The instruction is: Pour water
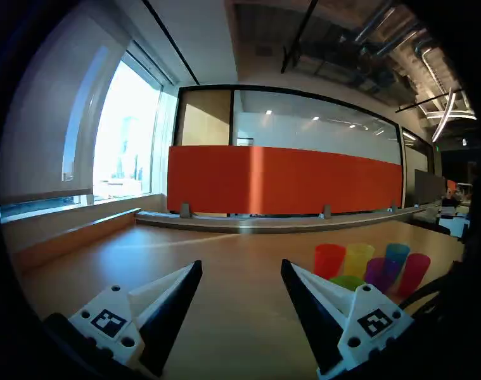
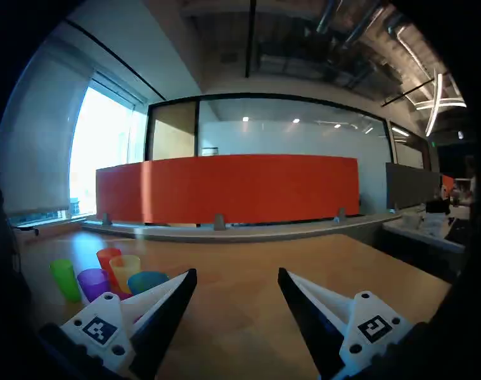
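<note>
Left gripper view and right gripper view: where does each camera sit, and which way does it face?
Left gripper view: rides on the left gripper, low over the table, facing the orange panel; its two open fingers show in front; cups stand to the right.
Right gripper view: rides on the right gripper, facing the same panel; its open fingers show; the cups stand to the left.
Shared: table, panel, cups, window.
</note>
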`<act>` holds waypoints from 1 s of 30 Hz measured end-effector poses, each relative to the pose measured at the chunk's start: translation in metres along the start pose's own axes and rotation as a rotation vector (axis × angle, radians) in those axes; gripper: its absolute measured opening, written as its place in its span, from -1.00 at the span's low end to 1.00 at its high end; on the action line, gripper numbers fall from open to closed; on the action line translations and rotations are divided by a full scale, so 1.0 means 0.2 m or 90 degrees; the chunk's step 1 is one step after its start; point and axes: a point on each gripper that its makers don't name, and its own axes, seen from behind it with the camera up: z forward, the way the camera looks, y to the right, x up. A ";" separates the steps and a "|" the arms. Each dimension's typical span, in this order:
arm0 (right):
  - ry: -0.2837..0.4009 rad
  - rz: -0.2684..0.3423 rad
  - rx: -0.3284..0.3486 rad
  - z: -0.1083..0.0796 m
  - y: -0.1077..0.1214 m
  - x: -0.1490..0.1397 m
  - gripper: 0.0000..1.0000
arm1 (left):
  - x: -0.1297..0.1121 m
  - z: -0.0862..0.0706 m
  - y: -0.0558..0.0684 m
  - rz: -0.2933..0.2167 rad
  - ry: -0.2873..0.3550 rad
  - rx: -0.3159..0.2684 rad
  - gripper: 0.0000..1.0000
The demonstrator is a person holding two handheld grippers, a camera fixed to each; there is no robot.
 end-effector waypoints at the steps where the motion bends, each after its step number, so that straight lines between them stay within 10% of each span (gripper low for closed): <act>1: -0.002 -0.002 0.000 0.01 0.00 0.00 0.98 | 0.02 0.00 0.00 0.000 0.000 -0.001 0.84; 30: -0.011 -0.019 0.068 0.09 -0.08 0.62 0.98 | 0.77 0.04 0.19 0.005 0.023 -0.083 0.84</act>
